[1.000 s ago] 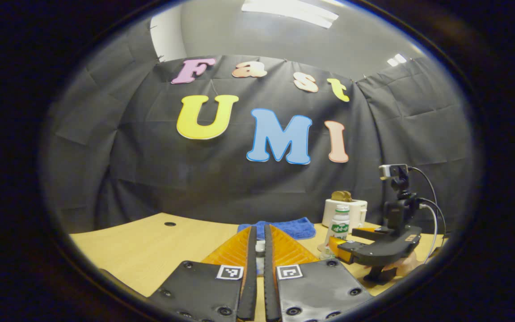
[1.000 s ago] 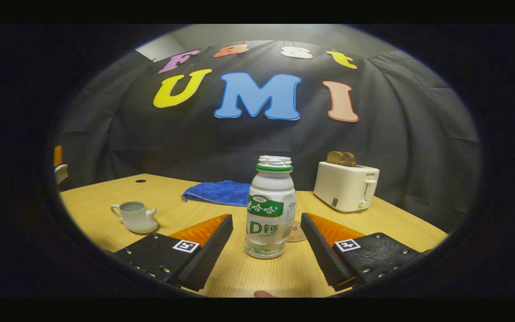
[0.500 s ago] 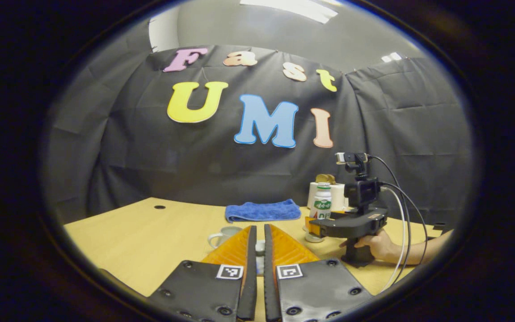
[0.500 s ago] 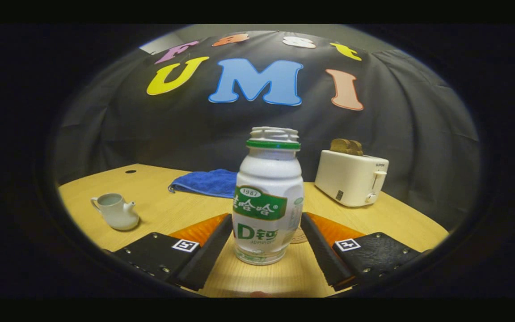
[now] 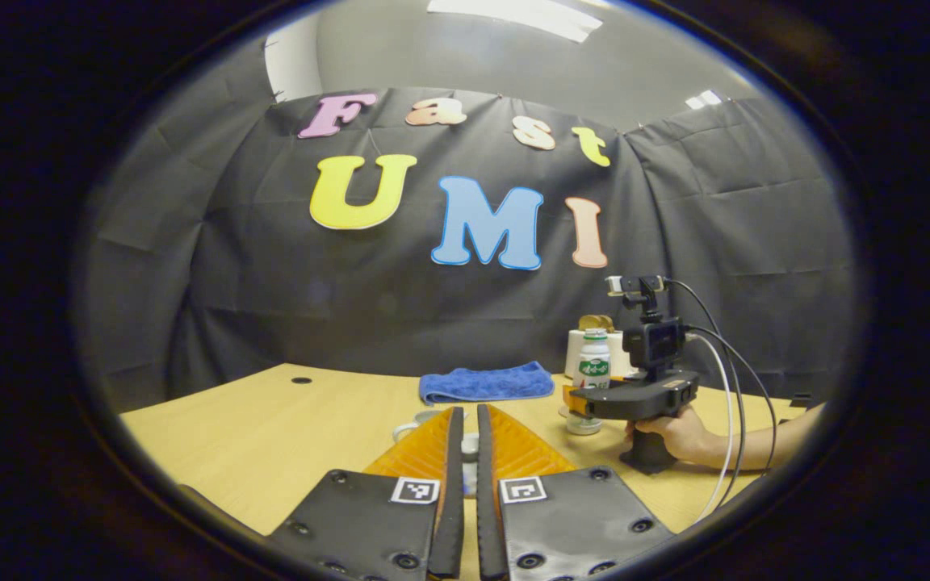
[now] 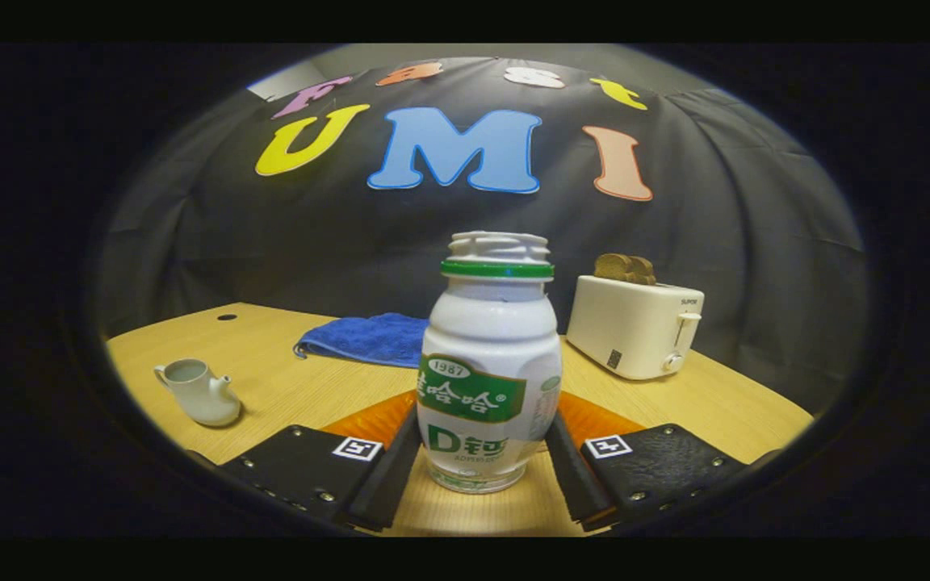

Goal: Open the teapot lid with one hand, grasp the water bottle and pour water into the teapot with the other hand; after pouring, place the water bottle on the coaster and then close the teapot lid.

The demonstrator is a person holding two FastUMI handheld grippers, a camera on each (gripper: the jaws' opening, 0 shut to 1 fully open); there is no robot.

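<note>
Right gripper point(image 6: 488, 464): your fingers press both sides of the water bottle point(image 6: 489, 363), which stands upright on the table point(image 6: 287, 387).
Left gripper point(image 5: 465, 484): your fingers are nearly closed on a small white piece, likely the lid; can't confirm the grip.
Teapot point(image 6: 194, 391): open, well left of your right gripper.
Toaster point(image 6: 634, 323): beyond, right.
Blue cloth point(image 6: 364, 337): beyond, left.

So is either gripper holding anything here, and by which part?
The right gripper grips the bottle by its lower body. The left gripper pinches something small and white, likely the teapot's lid.
</note>
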